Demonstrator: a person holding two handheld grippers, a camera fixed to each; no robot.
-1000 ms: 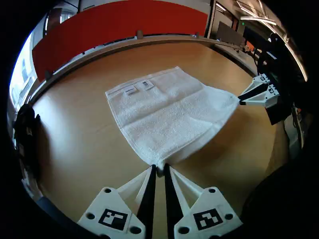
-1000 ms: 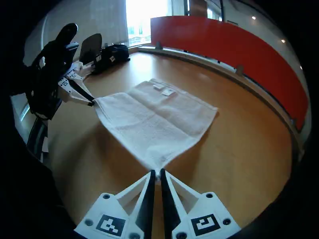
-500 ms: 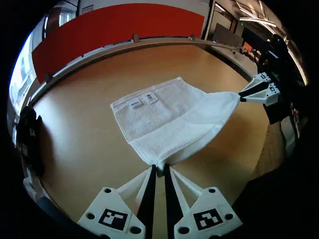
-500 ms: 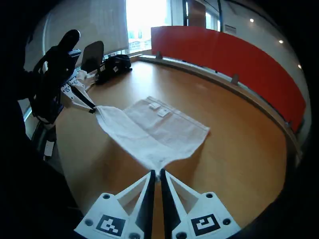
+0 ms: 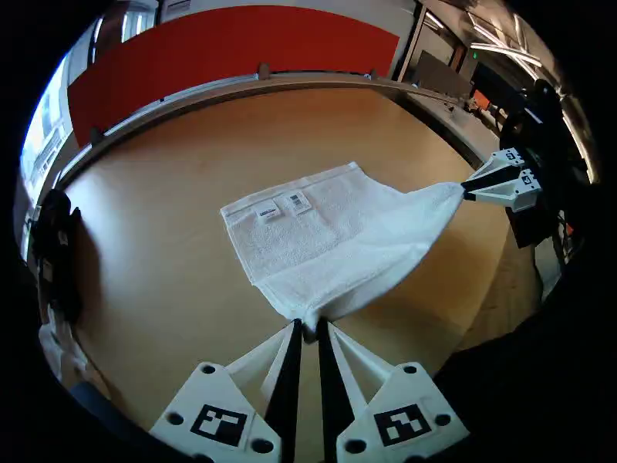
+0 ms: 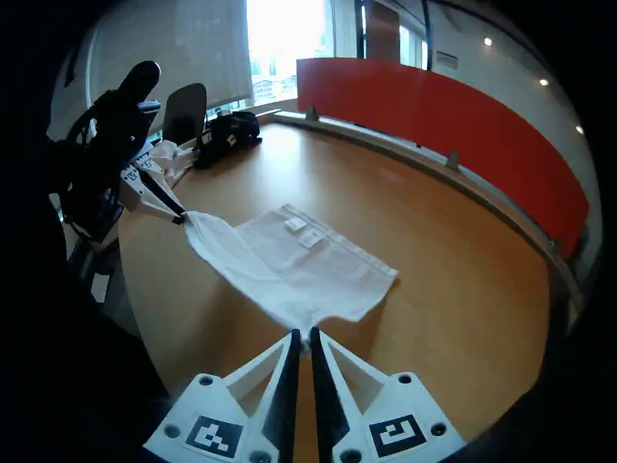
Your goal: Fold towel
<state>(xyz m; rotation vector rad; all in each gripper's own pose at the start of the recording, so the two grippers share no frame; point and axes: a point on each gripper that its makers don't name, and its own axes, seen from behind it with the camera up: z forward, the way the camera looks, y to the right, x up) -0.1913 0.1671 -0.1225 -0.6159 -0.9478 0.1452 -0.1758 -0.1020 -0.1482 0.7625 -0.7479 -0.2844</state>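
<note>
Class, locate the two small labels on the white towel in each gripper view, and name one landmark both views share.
Left gripper view: the labels sit just above centre, by the far edge of the towel.
Right gripper view: the labels sit near centre, by the towel's far edge.
Shared landmark: the red wall panel, along the top in the left gripper view, upper right in the right gripper view.

The towel (image 5: 332, 231) lies on the surface (image 5: 154, 262) with its far part flat and its near edge raised. The left gripper (image 5: 308, 326) pinches one near corner between its fingers (image 5: 266, 361). The right gripper (image 6: 304, 338) pinches the other corner, off to the right. Two labels (image 5: 281, 206) sit by the towel's far edge. A partition (image 5: 231, 46) stands behind the surface. A bag (image 6: 227, 131) rests at its left end, beside a chair (image 6: 183, 108).
</note>
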